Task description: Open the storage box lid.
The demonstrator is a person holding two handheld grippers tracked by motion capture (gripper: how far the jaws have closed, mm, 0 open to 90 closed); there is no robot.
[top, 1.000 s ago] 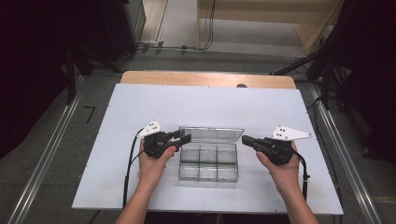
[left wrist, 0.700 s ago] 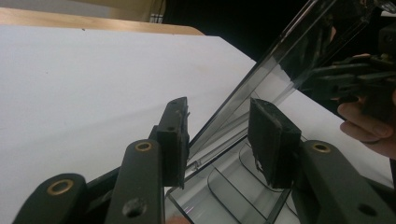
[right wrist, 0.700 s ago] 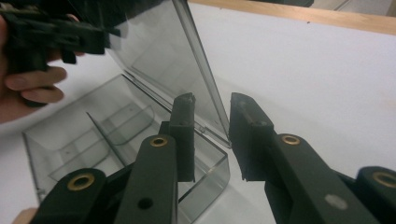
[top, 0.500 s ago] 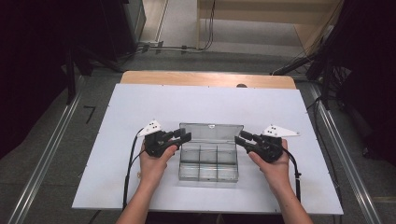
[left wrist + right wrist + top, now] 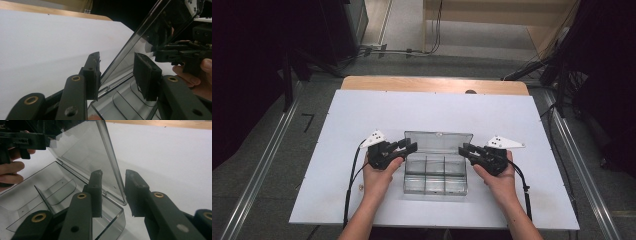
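A clear plastic compartment box [image 5: 435, 181] stands on the white table top [image 5: 362, 115], its lid [image 5: 438, 142] raised at the back. My left gripper [image 5: 412, 145] is at the lid's left edge, and in the left gripper view [image 5: 117, 72] the jaws straddle that edge with a gap, open. My right gripper [image 5: 463, 149] is at the lid's right edge. In the right gripper view [image 5: 115, 192] the lid's corner [image 5: 117, 190] sits between the pads without being pressed. These jaws have just been closing.
The box's inner dividers [image 5: 45, 197] leave several bare compartments. A wooden strip [image 5: 432, 84] runs along the table's far edge. Cables [image 5: 349, 185] trail from both grippers toward the near edge. Dark equipment and floor rails flank the table.
My right gripper moved left and slightly down to the lid's right edge, and its jaws went from shut to parted around it. The left gripper and the box stayed put.
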